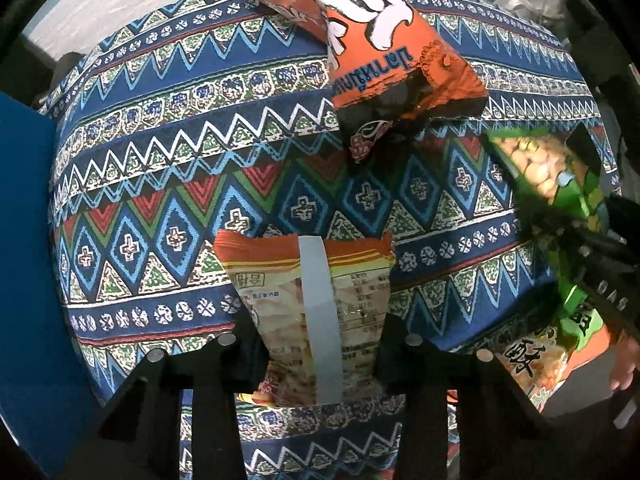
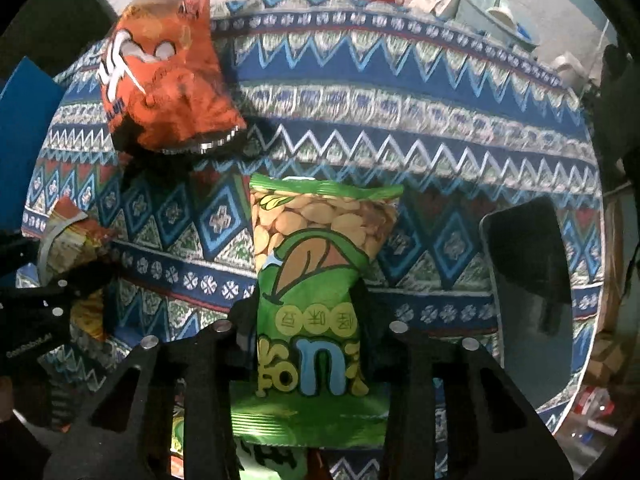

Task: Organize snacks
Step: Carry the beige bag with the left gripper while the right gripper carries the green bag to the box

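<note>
My left gripper (image 1: 320,344) has its jaws clenched on a pale orange snack bag (image 1: 308,300), gripped across its lower body with the torn-looking top edge pointing away from me. My right gripper (image 2: 308,344) is grasping the green peanut bag (image 2: 316,280) around its middle, pads pressing into the sides. Both bags hang just above the surface. I judge them light, crinkly and slick, with air and loose contents inside; a squeeze on the belly can crush the snacks, so the sealed end seams look like the safer hold. A third, orange bag (image 1: 384,44) lies on the far side of the surface, to the left of the peanut bag as the right camera sees it, well apart from both. The surface wears a patterned blue tablecloth (image 1: 180,152); a dark object I cannot identify (image 2: 524,280) stands at its right. Beyond the far edge, the floor carries a grey bin (image 2: 496,16) and clutter.
</note>
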